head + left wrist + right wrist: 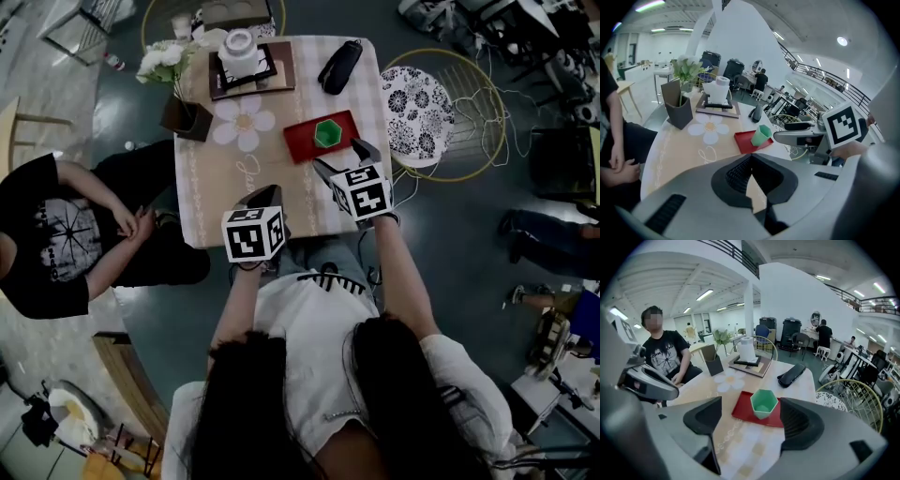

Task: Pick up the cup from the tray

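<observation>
A green hexagonal cup point(327, 132) stands upright on a red tray point(305, 145) near the table's right side. My right gripper point(343, 161) hovers just in front of the tray, open wide. In the right gripper view the cup point(764, 402) sits on the tray point(740, 412) straight ahead, beyond my right gripper point(753, 422), with nothing between the pads. My left gripper point(262, 199) is over the table's near edge, to the left of the tray. In its own view my left gripper point(751, 174) is shut and empty, and the cup point(761, 135) is ahead to the right.
A black case point(340, 66) lies behind the tray. A white roll on a wooden board point(242, 56), a flower mat point(244, 122) and a dark vase with flowers point(186, 114) fill the far left. A seated person point(66, 234) is left of the table, a patterned stool point(417, 103) right.
</observation>
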